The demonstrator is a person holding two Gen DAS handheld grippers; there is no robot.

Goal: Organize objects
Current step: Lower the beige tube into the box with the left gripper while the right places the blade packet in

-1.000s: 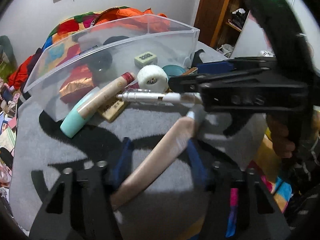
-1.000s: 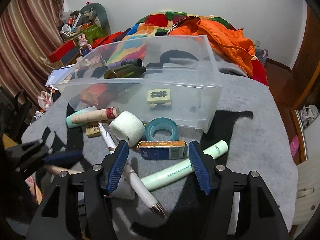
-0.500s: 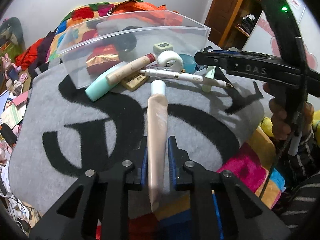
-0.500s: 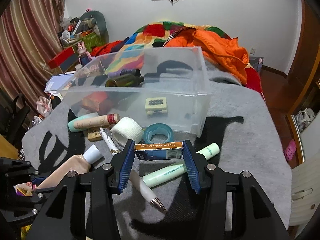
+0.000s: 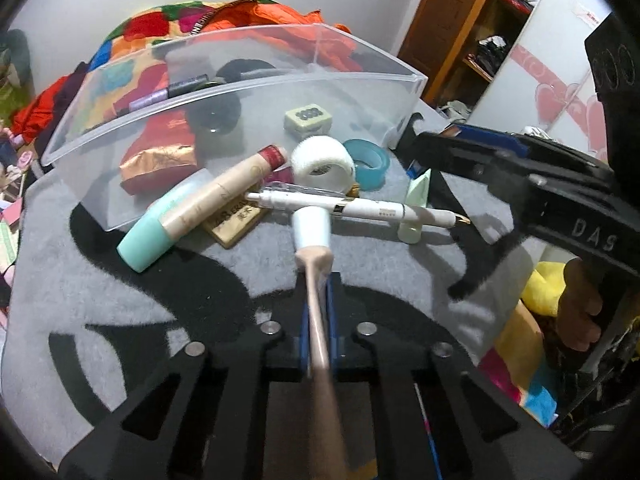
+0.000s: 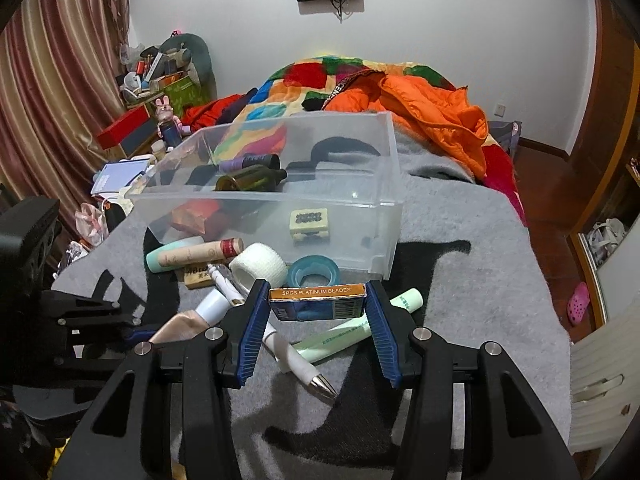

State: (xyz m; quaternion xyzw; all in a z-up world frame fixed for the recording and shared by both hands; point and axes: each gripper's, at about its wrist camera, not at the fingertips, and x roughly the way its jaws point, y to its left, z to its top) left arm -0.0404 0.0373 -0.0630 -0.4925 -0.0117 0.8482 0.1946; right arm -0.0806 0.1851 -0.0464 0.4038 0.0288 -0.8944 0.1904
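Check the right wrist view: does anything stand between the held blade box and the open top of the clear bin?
Nothing visible blocks it. The blade box sits clamped in the right gripper, and only the near wall of the clear bin must be cleared.

bin [image 6: 384,184]: clear, glossy, smooth plastic
blanket [image 6: 460,288]: grey and black fuzzy cloth, matt
blade box [image 6: 318,303]: printed card, slight sheen
tape roll [image 6: 314,270]: teal, translucent, glossy
bandage roll [image 5: 322,160]: white woven cloth, rough
pen [image 5: 360,206]: white glossy plastic, metal tip
beige tube [image 5: 316,280]: soft matt plastic, white cap
hand-held gripper pads [image 6: 256,332]: blue ribbed rubber on matt black plastic
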